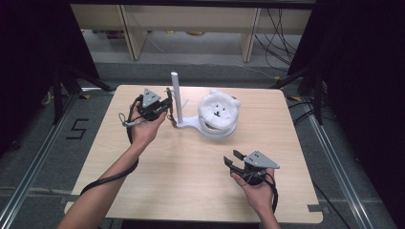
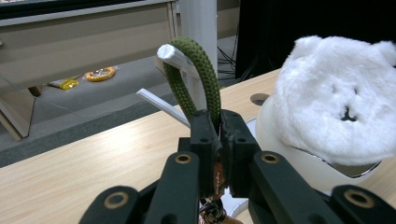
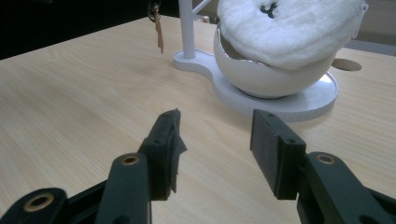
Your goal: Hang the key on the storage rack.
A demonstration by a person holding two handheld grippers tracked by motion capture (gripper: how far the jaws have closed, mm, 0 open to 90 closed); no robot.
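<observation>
We note the left gripper (image 2: 218, 135) pinching a loop of green braided cord (image 2: 196, 74); the loop hangs over a short white peg (image 2: 175, 58) branching from the white post (image 1: 175, 95) of a stand. The stand's base (image 3: 299, 105) sits mid-table, carrying a white bowl (image 3: 266, 77) capped by a fluffy white bear-face hat (image 1: 218, 110). A small tan tag (image 3: 159, 32) dangles beside the post. The right gripper (image 3: 215, 144) hovers near the light wooden table's (image 1: 191, 176) front right, jaws spread apart, holding nothing, well apart from the stand.
</observation>
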